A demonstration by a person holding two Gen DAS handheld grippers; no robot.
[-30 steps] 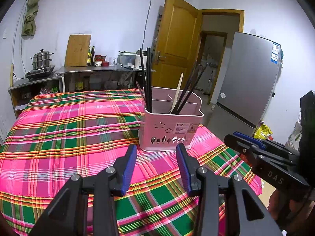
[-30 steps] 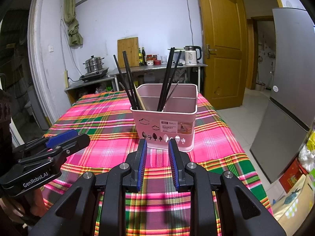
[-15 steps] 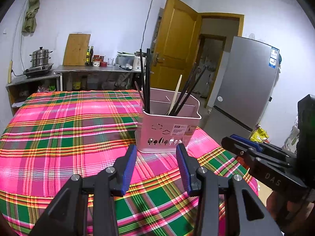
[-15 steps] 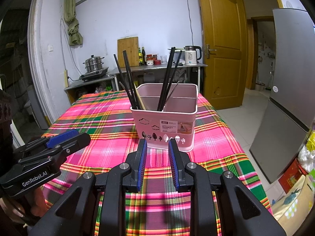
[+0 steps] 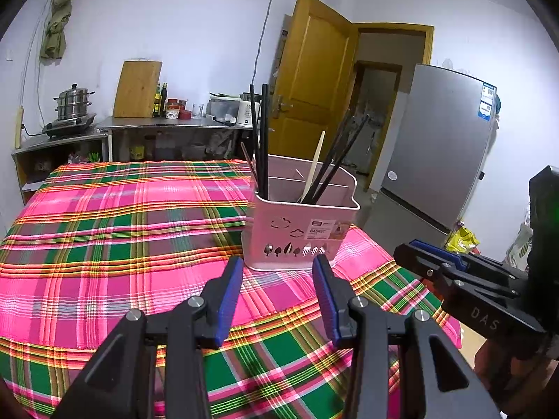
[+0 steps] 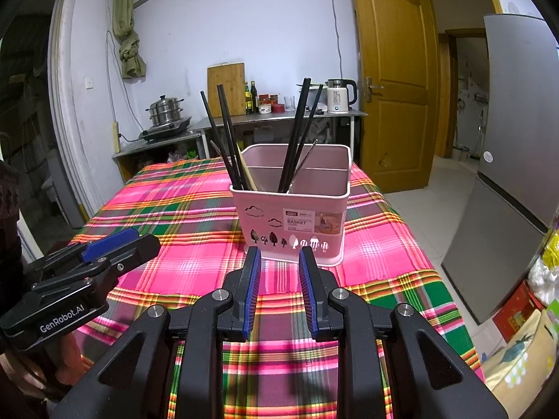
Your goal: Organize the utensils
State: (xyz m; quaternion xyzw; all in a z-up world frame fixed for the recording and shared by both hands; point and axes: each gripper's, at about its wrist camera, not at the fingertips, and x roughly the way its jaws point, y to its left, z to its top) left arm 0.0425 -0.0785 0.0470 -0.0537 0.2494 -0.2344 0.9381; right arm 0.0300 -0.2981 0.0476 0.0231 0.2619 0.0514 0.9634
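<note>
A pink utensil basket [image 5: 300,223] stands on the plaid tablecloth [image 5: 104,237]; it also shows in the right wrist view [image 6: 293,223]. Several black chopsticks [image 6: 227,139] and a pale wooden one [image 5: 314,164] stand upright in its compartments. My left gripper [image 5: 277,279] is open and empty, held just short of the basket. My right gripper [image 6: 279,269] is open and empty, close in front of the basket. Each gripper appears in the other's view, the right one [image 5: 454,276] at the right and the left one [image 6: 104,255] at the left.
A counter [image 6: 265,118] at the back wall holds a steamer pot [image 6: 166,110], cutting board [image 6: 225,87], bottles and a kettle [image 6: 339,96]. A grey fridge [image 5: 436,146] and a wooden door [image 6: 391,80] stand to the right of the table.
The left gripper's view has drifted slightly left and back, so the basket sits a little more to the right. The right gripper has stayed still. Both grippers stay open.
</note>
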